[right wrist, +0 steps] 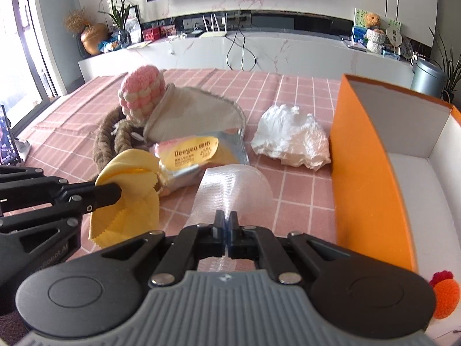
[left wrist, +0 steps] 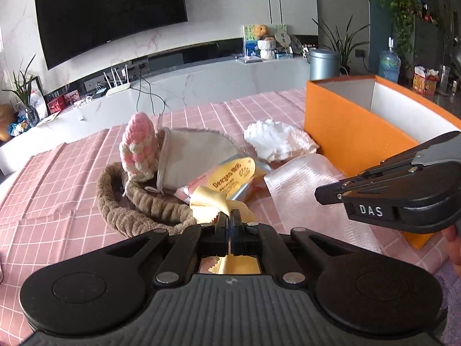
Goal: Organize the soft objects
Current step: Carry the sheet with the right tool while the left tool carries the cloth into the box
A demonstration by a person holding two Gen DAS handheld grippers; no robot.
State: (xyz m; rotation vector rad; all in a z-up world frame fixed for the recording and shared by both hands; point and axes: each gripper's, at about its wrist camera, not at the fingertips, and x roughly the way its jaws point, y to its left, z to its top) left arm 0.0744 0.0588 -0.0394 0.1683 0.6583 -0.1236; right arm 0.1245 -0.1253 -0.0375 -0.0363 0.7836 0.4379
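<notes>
Gripping a yellow cloth (right wrist: pixel 129 199) between fingers pressed fully together, the left gripper (left wrist: pixel 229 216) holds the fabric lifted at the near left edge of a heap of soft goods on a pink checked tablecloth (right wrist: pixel 296 92); the cloth's pinked hem hangs below the jaws. Taking the orange box (right wrist: pixel 366 155) on the right as the landmark, the pile lies well to its left. Farthest from the box sits a brown braided headband (left wrist: pixel 144 210), coiled flat on the cloth. On its far rim stands a pink-and-cream crocheted piece (right wrist: pixel 142 92), leaning against a beige zip pouch (right wrist: pixel 196 115) that spreads toward the box. In front of the pouch, nearer the camera, lies a foil packet with a yellow "Deeyeo" label (right wrist: pixel 196 152), touching the yellow cloth. Closer to the box, a crumpled white tissue (right wrist: pixel 291 141) rests just beside the orange wall. Between the packet and the box, a clear bubble-wrap sheet (right wrist: pixel 233 190) curls up from the table; the right gripper (right wrist: pixel 226 219) has its near edge pinched, its fingers closed with only the film between them. The box stands open, its white interior showing nothing in the part visible. At the box's near outer corner lies an orange crocheted toy (right wrist: pixel 445 297).
</notes>
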